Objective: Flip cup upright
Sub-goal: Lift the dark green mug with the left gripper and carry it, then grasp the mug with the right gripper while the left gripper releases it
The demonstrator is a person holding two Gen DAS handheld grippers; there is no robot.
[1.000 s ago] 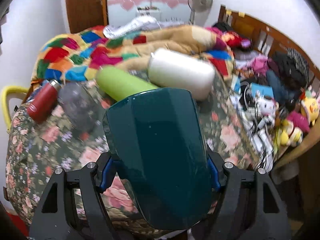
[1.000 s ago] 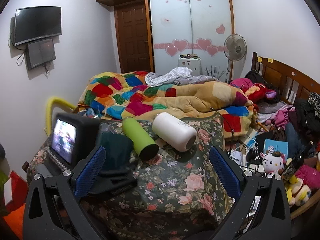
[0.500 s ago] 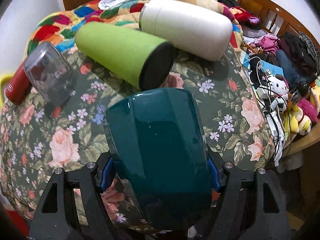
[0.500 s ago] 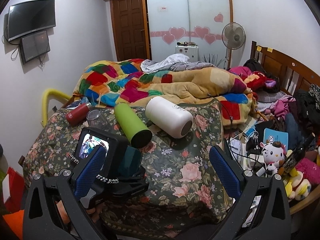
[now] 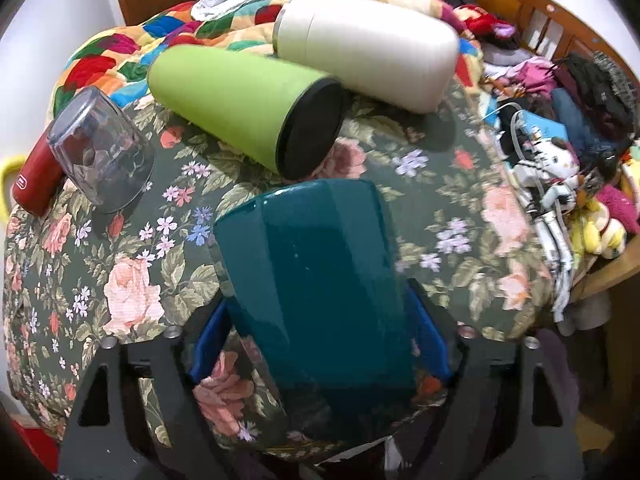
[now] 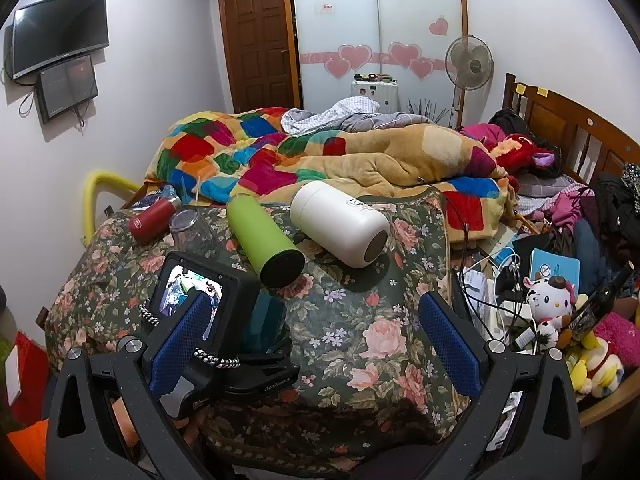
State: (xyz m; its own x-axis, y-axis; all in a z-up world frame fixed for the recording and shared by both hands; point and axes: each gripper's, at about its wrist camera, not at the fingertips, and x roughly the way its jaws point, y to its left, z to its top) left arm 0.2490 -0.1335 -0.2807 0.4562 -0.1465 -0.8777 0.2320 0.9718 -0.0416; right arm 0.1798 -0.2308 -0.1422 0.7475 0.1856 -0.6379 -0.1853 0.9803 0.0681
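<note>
Left gripper (image 5: 320, 344) is clamped on the teal cup (image 5: 316, 280), blue pads (image 5: 210, 342) against both sides of its lower body. Cup stands between the jaws over the near edge of the floral cover (image 5: 120, 264). Top face reads flat and closed, no open mouth in view, so it looks mouth-down or just tilting; from the left wrist view I cannot tell which end is which for certain. Whether its base touches the cover is hidden.

Right gripper (image 6: 316, 336) is spread wide, holding nothing, hanging back above the near edge. Its view shows only a sliver of the teal cup (image 6: 264, 328) behind the left rig's camera.

Other things on the cover: green bottle (image 5: 244, 104) lying on its side, black end toward the cup and near it; white flask (image 5: 368, 44) on its side, touching the green one; clear cup (image 5: 100, 152) mouth-down at left; red bottle (image 5: 34, 178) behind it.

Risks, as I judge them:
- Cover is soft and lumpy; a cup set down here may tip on release.
- Glossy wall held low; a fast turn could let it slip in the pads.
- Swinging forward could knock the green bottle, which would roll.
- Placement near the edge invites a fall.
</note>
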